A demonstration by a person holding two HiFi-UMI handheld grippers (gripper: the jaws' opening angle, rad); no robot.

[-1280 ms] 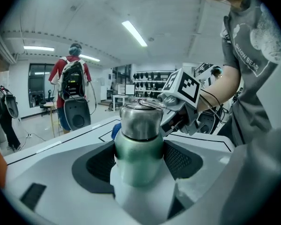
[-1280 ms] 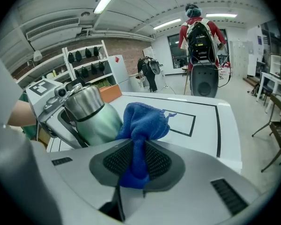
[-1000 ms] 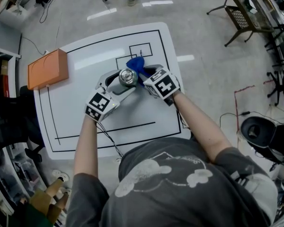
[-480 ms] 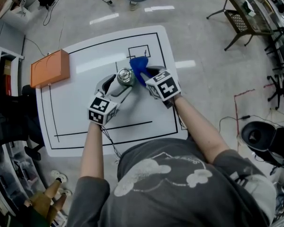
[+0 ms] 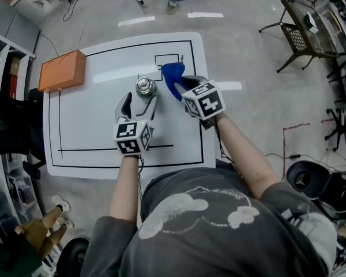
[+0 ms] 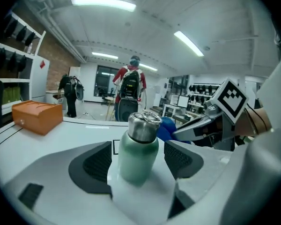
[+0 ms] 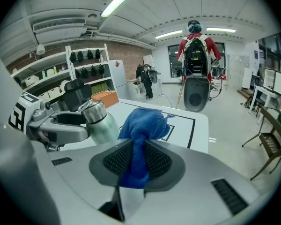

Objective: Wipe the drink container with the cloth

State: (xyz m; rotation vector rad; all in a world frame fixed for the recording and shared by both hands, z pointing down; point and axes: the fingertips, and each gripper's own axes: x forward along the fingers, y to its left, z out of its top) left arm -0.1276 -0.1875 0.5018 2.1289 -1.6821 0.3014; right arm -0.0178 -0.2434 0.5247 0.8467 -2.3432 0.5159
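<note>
Head view: left gripper [image 5: 140, 98], jaws clamped on the drink container [image 5: 145, 87], has rolled it upright toward the table's [image 5: 92, 126] far edge. The right gripper [image 5: 181, 85], pinching the cloth [image 5: 172, 75], has drawn just aside, so this wiping pass looks finished.

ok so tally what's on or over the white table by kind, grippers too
green drink bottle: 1
blue cloth: 1
orange box: 1
grippers: 2, left gripper and right gripper
total: 5
</note>
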